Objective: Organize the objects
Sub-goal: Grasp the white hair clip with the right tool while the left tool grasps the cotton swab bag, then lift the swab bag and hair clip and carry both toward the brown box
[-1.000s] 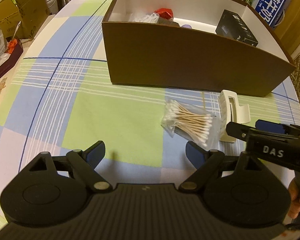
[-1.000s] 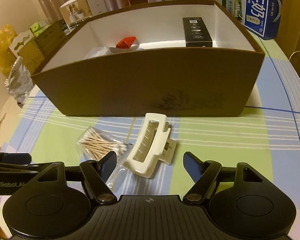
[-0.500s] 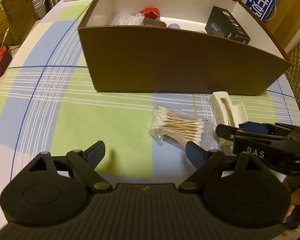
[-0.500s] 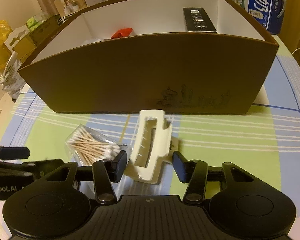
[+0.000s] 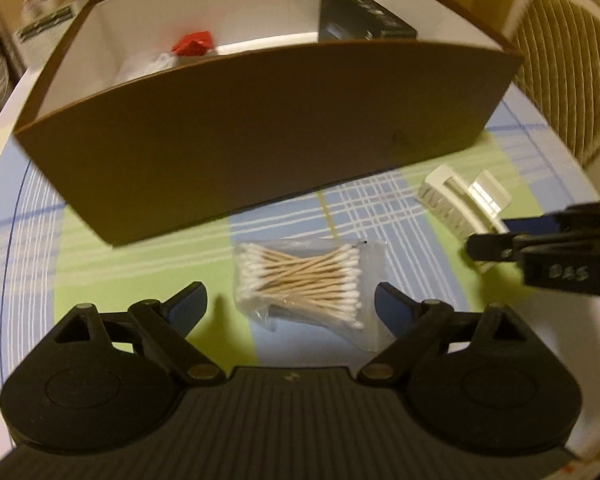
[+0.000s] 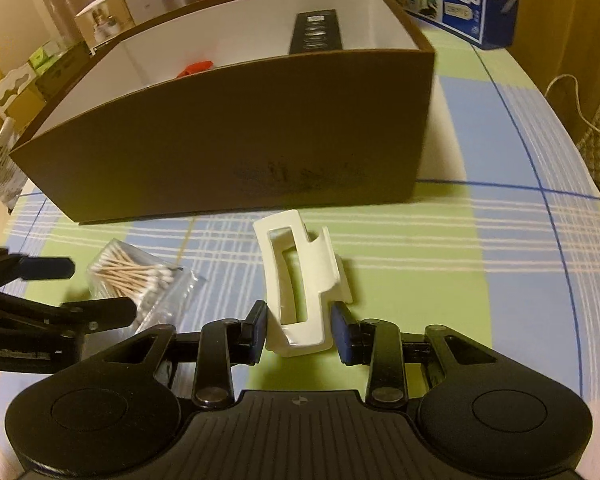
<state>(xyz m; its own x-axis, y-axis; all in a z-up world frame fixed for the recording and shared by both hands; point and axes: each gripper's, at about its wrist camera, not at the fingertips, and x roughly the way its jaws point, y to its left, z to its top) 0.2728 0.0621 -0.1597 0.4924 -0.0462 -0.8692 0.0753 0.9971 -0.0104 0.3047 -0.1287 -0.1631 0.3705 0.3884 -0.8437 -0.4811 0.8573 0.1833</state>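
A clear bag of cotton swabs (image 5: 300, 280) lies on the checked tablecloth, in front of the brown cardboard box (image 5: 260, 140). My left gripper (image 5: 290, 304) hangs over the bag with its jaws wide and still opening; the bag lies between the fingers, untouched. To the right lies a white hair claw clip (image 6: 300, 288). My right gripper (image 6: 300, 332) is closing on the clip's near end, with both pads against its sides. In the right wrist view the left gripper (image 6: 100, 290) shows beside the swabs (image 6: 132, 272). In the left wrist view the right gripper (image 5: 496, 240) shows at the clip (image 5: 456, 200).
The box (image 6: 240, 140) holds a black carton (image 6: 316, 32), a red item (image 6: 196, 68) and a pale bag. A blue milk carton (image 6: 476, 0) stands behind on the right, small boxes (image 6: 108, 12) behind on the left. A woven chair back (image 5: 560, 80) and a cable (image 6: 572, 92) lie past the table's right edge.
The right jaws have narrowed from wide apart onto the hair clip's sides. The left gripper has rolled and moved over, so the swab bag now lies between its fingers.
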